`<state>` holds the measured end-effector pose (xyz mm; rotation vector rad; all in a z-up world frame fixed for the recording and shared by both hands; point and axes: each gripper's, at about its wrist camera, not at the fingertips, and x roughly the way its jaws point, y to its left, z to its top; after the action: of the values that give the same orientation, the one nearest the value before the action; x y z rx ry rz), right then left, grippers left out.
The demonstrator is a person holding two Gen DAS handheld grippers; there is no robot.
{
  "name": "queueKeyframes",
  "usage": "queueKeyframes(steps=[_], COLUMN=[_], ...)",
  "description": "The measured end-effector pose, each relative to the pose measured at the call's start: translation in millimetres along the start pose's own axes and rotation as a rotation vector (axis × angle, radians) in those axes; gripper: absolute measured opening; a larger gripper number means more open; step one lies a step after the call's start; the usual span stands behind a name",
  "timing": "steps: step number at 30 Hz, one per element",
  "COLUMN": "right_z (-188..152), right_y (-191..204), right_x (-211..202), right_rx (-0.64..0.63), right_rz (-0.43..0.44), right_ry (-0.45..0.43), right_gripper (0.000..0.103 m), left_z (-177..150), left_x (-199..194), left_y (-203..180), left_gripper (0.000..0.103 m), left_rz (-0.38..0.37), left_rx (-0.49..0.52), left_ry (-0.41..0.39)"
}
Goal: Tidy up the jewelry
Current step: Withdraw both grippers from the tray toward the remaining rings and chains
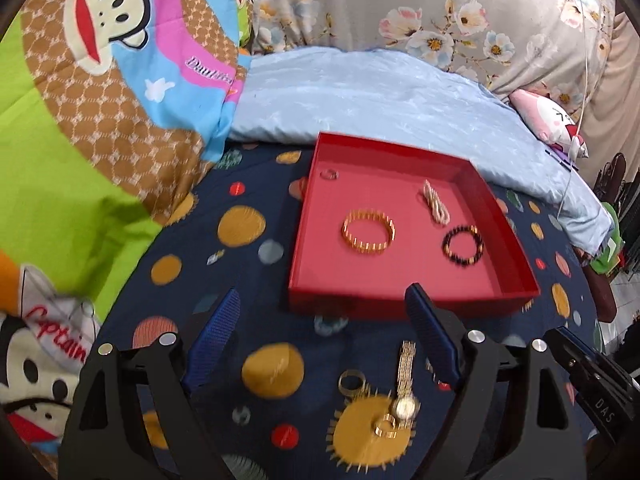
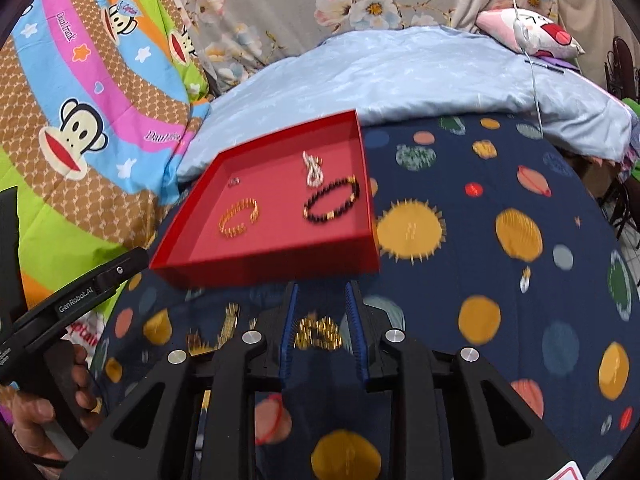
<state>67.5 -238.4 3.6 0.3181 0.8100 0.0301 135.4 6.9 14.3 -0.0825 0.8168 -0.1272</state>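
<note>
Bedding in a cartoon-monkey print (image 1: 100, 92) fills the far left, bunched beside a pale blue quilt (image 1: 360, 92) that lies across the far side of the bed. On the navy planet-print sheet (image 1: 208, 264) sits a shallow red tray (image 1: 412, 296). Inside it, from left to right in the left wrist view, lie a small ring (image 1: 330, 174) in the far left corner, a gold bracelet (image 1: 368, 231) near the middle, a pale twisted chain (image 1: 436, 201) farther back, and a black beaded bracelet (image 1: 463, 245) on the right.

The left hand-held gripper (image 1: 320, 344) hangs over the sheet on the near side of the tray with its blue-padded fingers (image 1: 218, 336) set wide apart and nothing between them. Below it on the sheet rest a gold ring (image 1: 352, 381), then a gold wristwatch (image 1: 405, 388) with its band stretched toward the tray, and another small ring (image 1: 385, 428) just near of the watch face.

The right hand-held gripper (image 2: 322, 332), just near of the tray's front wall, has its fingers drawn narrow around a gold bracelet (image 2: 318, 333) that sits between the pads; the blur hides whether they touch it. At the far right a pink plush toy (image 2: 528, 34) lies on the quilt.
</note>
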Motion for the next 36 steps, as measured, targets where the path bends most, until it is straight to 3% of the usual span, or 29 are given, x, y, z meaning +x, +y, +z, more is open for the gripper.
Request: queueKeyframes(steps=[12, 26, 32, 36], right_z=[-33.2, -41.3, -41.1, -41.2], right_y=[-0.1, 8.1, 8.0, 8.6], right_x=[1.2, 7.8, 7.5, 7.9], right_rx=[-0.006, -0.008, -0.006, -0.005], right_rz=[-0.003, 0.017, 0.016, 0.019], right_ry=[0.069, 0.093, 0.092, 0.091], right_gripper=[0.024, 0.025, 0.025, 0.025], left_z=[-53.8, -62.1, -61.4, -63.2], left_x=[17.6, 34.2, 44.0, 40.4], left_y=[-9.4, -11.8, -18.8, -11.2], left_gripper=[0.082, 0.069, 0.064, 0.062], left_rz=[0.009, 0.021, 0.077, 0.076], left_rx=[0.049, 0.046, 0.069, 0.068], left_ry=[0.112, 0.141, 0.132, 0.139])
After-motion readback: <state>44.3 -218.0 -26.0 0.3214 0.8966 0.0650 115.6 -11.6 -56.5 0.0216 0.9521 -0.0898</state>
